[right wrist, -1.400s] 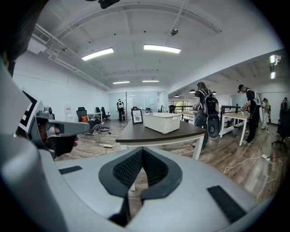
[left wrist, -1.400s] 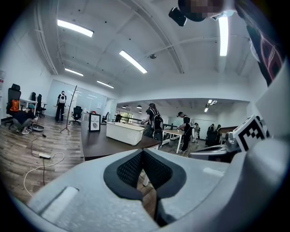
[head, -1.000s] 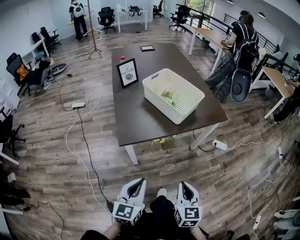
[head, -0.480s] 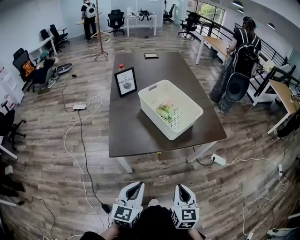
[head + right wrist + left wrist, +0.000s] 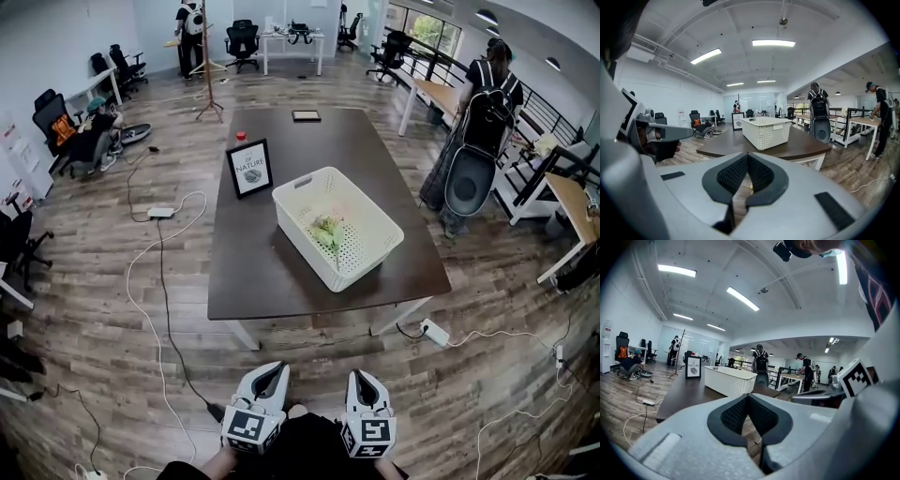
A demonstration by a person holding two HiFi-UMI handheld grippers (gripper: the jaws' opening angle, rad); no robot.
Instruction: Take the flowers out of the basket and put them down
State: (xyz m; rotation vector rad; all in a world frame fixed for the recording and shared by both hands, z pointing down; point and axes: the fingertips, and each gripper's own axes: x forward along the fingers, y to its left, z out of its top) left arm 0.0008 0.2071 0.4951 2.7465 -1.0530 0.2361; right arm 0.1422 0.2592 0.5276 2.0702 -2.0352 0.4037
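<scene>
A white perforated basket (image 5: 337,228) stands on the dark brown table (image 5: 272,272), with green and pale flowers (image 5: 325,230) lying inside it. Both grippers hang low in the head view, well short of the table's near edge. My left gripper (image 5: 274,368) is shut with nothing in it, and my right gripper (image 5: 361,375) is shut and empty too. In the left gripper view the basket (image 5: 729,380) shows beyond the closed left gripper (image 5: 748,397). The right gripper view has the basket (image 5: 766,131) ahead of the closed right gripper (image 5: 747,155).
A framed sign (image 5: 249,169), a small red object (image 5: 241,135) and a tablet (image 5: 306,116) share the table. A person with a backpack (image 5: 478,131) stands at its right. Cables and power strips (image 5: 157,212) (image 5: 434,332) lie on the wooden floor; office chairs line the left.
The head view has come nearer to the table, which now looms larger. Both grippers came along, still low and shut. The person at the right has shifted a little.
</scene>
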